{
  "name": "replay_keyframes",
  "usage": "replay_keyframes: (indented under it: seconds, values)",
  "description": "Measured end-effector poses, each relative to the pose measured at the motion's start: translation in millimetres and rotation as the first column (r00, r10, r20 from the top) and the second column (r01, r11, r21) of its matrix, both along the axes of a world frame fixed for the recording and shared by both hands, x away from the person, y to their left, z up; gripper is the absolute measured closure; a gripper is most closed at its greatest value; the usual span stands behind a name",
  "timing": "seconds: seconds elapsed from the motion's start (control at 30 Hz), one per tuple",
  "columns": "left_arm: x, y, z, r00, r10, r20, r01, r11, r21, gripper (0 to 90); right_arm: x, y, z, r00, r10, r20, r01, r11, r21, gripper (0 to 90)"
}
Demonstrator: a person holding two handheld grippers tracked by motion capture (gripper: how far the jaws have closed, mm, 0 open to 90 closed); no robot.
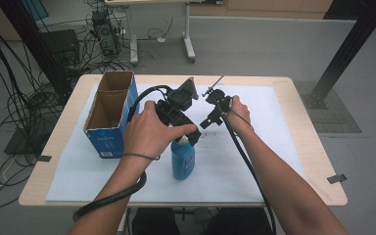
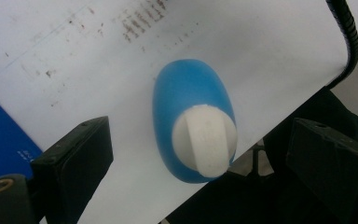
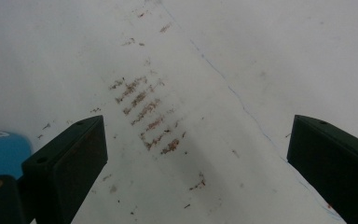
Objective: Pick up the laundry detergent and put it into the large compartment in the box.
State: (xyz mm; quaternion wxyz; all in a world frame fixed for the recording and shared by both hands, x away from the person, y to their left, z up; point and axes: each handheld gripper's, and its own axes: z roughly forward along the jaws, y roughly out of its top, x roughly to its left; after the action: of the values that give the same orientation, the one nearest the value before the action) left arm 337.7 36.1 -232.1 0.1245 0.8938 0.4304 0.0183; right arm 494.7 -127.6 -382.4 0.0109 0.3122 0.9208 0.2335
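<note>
1. A blue bottle (image 1: pixel 182 161) with a white cap (image 2: pixel 205 140) is seen upright on the white sheet (image 1: pixel 254 161) that covers the table (image 1: pixel 313 147), near the front edge and just right of the blue cardboard box (image 1: pixel 111 115).
2. The left gripper (image 2: pixel 200 154) is held directly above the bottle; its jaws are spread wide on either side of the cap, and nothing is touched by them.
3. In the high view the bottle's top is hidden by the left hand (image 1: pixel 149 129) and the gripper body.
4. The right gripper (image 3: pixel 196 154) is held over the bare sheet, just beside the bottle, with its jaws wide apart and nothing between them.
5. Brownish smudges (image 3: pixel 144 112) are seen on the sheet beneath it; what they are cannot be made out.
6. A corner of something blue is cut off at the left edge of the right gripper view, too little to be identified.
7. The inside of the box is shadowed, and its contents cannot be told.
</note>
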Motion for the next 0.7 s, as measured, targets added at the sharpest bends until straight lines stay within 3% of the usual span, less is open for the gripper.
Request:
replay_keyframes:
  seconds: [0.7]
  values:
    - [-3.2, -4.9, -22.5, 0.9999, 0.013, -0.001, -0.013, 0.9999, 0.008, 7.9, 0.4, -0.8, -3.2, 1.0, -0.002, -0.007, 0.002, 1.0, -0.001, 4.2]
